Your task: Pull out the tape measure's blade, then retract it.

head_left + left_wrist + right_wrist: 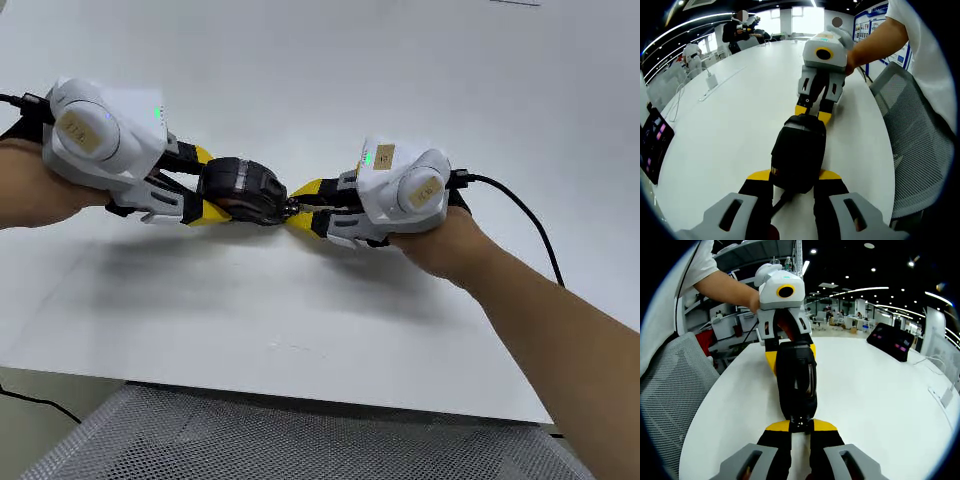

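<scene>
Now the left gripper (208,185) clamps the tape (242,186); the right gripper (302,206) pinches its hook (800,423). That thin pinch could slip mid-pull.

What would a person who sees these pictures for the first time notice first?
A black tape measure held over the white table, at the centre of the head view. The left tool clamps its body and the right tool pinches the blade tip, so the two meet nose to nose.

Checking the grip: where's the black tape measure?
Centre of the head view: black tape measure clamped in the left gripper, the right gripper pinching its blade end.
</scene>
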